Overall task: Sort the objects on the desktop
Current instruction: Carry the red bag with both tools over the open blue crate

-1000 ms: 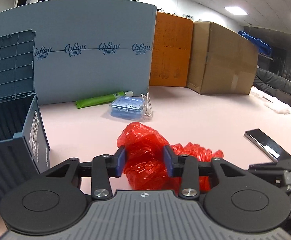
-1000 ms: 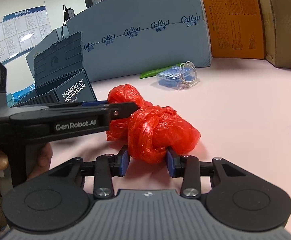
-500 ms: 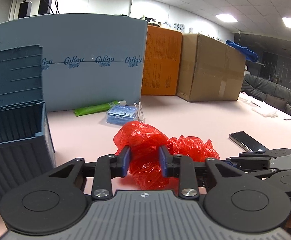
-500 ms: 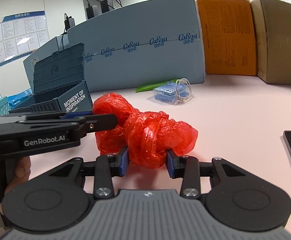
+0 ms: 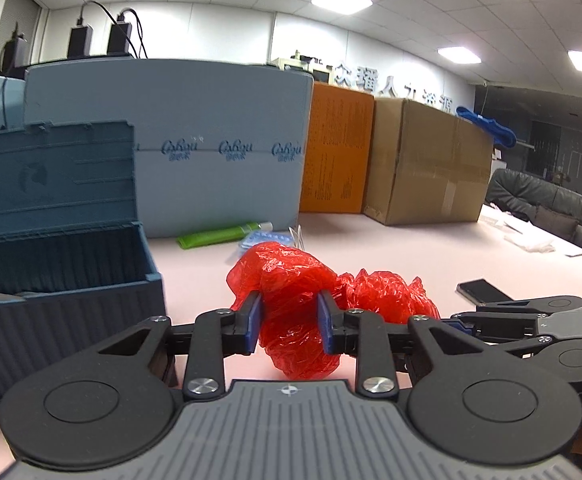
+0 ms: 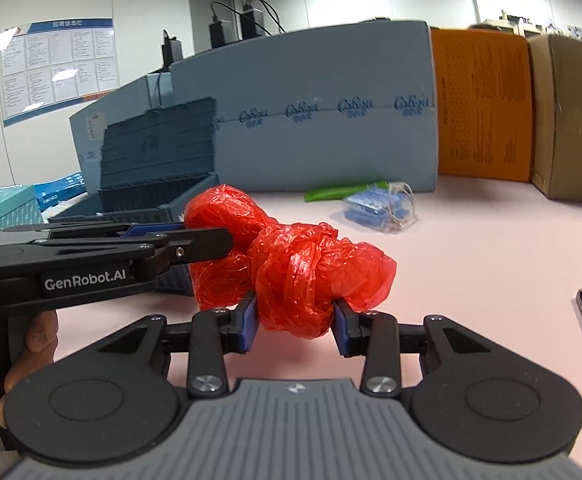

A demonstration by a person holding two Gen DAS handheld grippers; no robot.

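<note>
Red bag [image 5: 291, 292], pink table [image 5: 391, 248], lit office

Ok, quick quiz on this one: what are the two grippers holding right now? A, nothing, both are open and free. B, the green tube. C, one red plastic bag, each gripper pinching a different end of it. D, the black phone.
C: the left gripper clamps one lump of the red plastic bag and the right gripper clamps its other end.
</note>
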